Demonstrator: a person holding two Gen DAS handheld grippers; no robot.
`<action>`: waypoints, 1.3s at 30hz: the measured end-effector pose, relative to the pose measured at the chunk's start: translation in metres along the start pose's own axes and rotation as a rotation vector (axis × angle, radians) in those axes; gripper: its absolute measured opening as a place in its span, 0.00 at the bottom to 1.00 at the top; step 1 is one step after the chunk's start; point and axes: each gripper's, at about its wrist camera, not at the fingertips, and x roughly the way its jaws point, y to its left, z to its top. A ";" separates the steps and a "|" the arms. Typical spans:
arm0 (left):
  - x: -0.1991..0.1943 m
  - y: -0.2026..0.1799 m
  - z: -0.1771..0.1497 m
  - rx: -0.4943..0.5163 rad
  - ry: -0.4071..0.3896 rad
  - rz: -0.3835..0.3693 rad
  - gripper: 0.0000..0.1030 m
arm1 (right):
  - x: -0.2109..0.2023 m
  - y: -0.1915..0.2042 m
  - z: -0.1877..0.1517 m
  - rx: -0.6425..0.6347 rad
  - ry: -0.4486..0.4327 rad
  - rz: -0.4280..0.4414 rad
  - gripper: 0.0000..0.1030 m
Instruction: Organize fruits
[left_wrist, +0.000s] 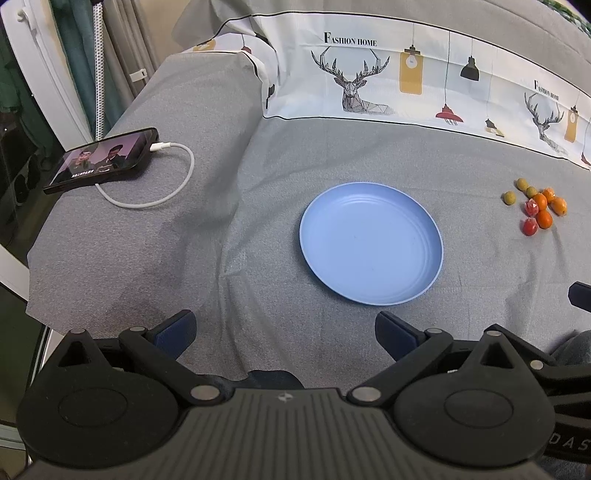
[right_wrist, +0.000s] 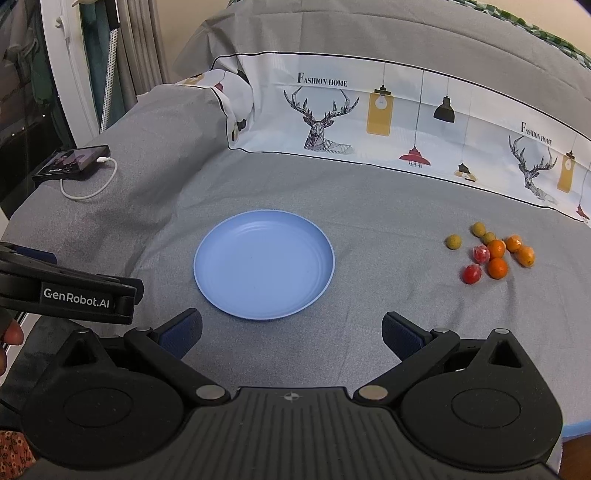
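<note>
Through the left wrist camera we are reading "FASHION HOME" on the printed cloth (left_wrist: 369, 74) behind the bed (left_wrist: 147, 240). Our left gripper (left_wrist: 284, 334) is hovering low, spread wide and gripping nothing, before the blue plate (left_wrist: 371, 243); the fruits (left_wrist: 535, 206) are lying clustered well to its right.

Through the right wrist camera we are reading "GenRobot.AI" on the left gripper's side. Our right gripper (right_wrist: 291, 330) is likewise hanging released and empty, just short of the plate, the fruits apart on the bed at right.
</note>
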 end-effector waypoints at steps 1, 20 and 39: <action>0.000 0.000 0.000 0.000 0.001 0.000 1.00 | 0.000 0.000 0.000 0.000 0.000 0.001 1.00; 0.019 -0.012 0.005 0.027 0.071 0.021 1.00 | 0.018 -0.019 -0.008 0.098 0.006 0.016 1.00; 0.073 -0.141 0.048 0.229 0.092 -0.087 1.00 | 0.085 -0.199 -0.030 0.392 -0.106 -0.426 1.00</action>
